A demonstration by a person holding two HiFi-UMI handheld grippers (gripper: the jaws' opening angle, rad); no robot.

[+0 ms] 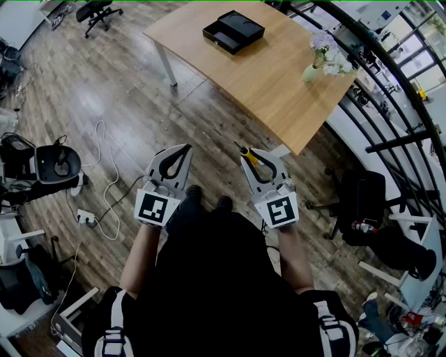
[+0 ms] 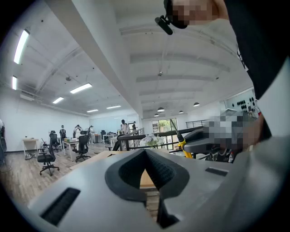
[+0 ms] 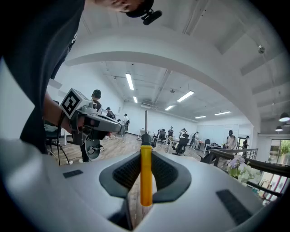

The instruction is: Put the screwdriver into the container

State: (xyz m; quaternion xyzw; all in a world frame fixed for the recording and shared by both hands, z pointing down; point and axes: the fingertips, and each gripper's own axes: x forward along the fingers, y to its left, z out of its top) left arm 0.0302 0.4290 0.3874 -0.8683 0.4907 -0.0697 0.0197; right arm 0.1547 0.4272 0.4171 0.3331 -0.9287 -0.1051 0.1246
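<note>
The screwdriver [image 1: 249,155] has a yellow handle [image 3: 146,174] and a thin metal shaft that points away from me. My right gripper [image 1: 247,155] is shut on its handle and held at chest height, short of the table's near corner. In the left gripper view the screwdriver [image 2: 183,144] shows off to the right. My left gripper [image 1: 186,148] hangs beside the right one, shut, with nothing between its pads [image 2: 158,172]. The black open container [image 1: 233,31] lies on the far part of the wooden table [image 1: 265,84], well ahead of both grippers.
A vase of pale flowers [image 1: 324,59] stands near the table's right edge. A black railing [image 1: 390,77] curves along the right. White cables and a power strip [image 1: 87,217] lie on the wooden floor at left. Office chairs [image 1: 97,10] and gear stand around.
</note>
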